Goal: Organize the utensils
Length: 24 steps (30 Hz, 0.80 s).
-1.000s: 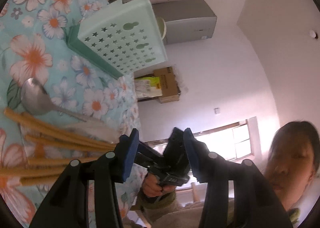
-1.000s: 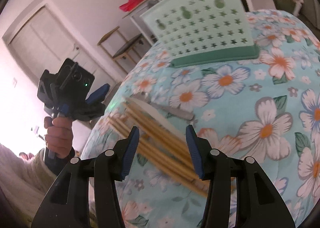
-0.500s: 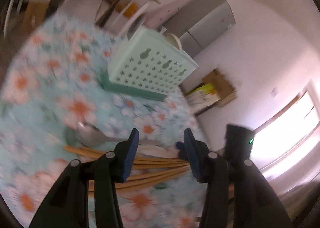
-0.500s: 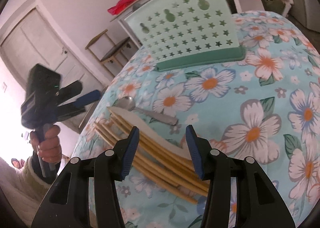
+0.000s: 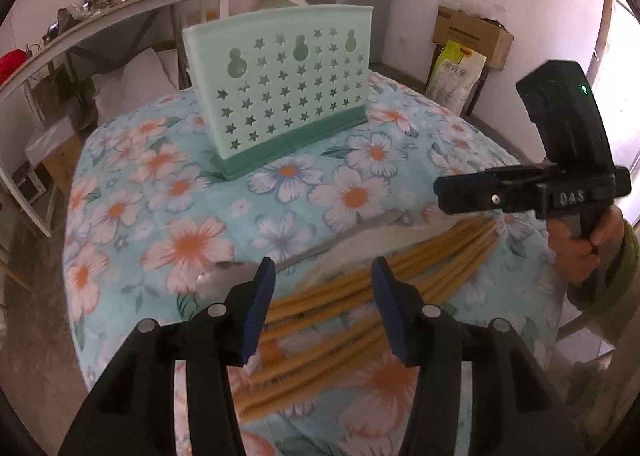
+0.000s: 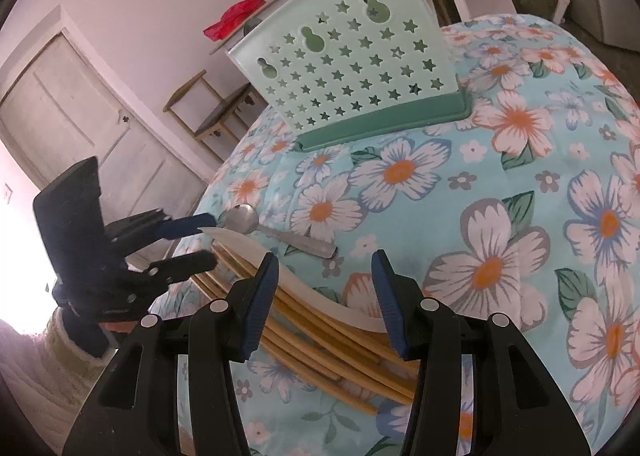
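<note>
Bamboo pile: chopsticks [image 5: 360, 296] lie in a loose yellow bundle at the near edge of the flowered tablecloth [image 5: 180, 191], right under my left gripper [image 5: 322, 306].
White piece: a flat white utensil [image 6: 304, 276] rests along the far side of the chopsticks; I cannot tell what kind it is.
Metal spoon: the spoon [image 6: 256, 221] lies just beyond the pile, bowl to the left in the right wrist view, touching nothing of mine.
Green holder: the mint star-punched utensil holder [image 5: 280, 83] stands upright at the far side of the table, well apart from the pile.
Left jaws: spread wide, nothing between them, hovering above the chopsticks and spoon.
Right jaws: my right gripper [image 6: 324, 298] is wide and bare too, poised over the other end of the bundle.
Step in hand: approach, I judge; nothing is picked, nothing is in the holder yet.
Next move calls for: dropping one pair of jaws low over the sticks, straddling a few cleanly, closing firm, then carrying them far to the holder.
Watch for: round sticks rolling apart as the jaws close.
</note>
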Tool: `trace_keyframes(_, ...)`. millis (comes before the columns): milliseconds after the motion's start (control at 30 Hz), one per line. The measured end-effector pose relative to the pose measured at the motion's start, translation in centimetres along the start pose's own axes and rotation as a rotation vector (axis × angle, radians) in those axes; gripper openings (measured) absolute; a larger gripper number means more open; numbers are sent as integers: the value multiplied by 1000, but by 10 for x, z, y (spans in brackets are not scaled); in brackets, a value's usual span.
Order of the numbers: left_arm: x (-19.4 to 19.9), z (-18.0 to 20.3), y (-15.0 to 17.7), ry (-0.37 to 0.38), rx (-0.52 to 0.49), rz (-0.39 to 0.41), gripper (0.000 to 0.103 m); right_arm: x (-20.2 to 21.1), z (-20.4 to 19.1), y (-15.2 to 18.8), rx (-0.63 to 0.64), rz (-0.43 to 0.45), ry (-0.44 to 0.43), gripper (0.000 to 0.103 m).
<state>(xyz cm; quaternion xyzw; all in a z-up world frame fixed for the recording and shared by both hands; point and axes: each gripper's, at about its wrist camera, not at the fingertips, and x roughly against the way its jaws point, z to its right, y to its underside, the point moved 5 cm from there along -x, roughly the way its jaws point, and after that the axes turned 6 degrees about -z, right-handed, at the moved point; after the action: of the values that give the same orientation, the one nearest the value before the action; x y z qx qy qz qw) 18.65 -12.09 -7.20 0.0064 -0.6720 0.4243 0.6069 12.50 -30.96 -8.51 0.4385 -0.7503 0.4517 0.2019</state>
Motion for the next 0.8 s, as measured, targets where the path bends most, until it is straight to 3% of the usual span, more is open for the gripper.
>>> trace_keyframes(167,-19,-12,-8,85,54,-28,25,2,5,-2,-15,9,6,46)
trace_keyframes(433,-24,-26,-6,218,168,-33,12,12,12,-5,-39,42,20,46)
trace_keyframes(567,-10,-33,-12,294,252,39,2,21,14,-7,-53,79,33,46)
trace_keyframes(800,47,-52,-19,339,407,240,1,59,19,-25,-101,215,-9,46)
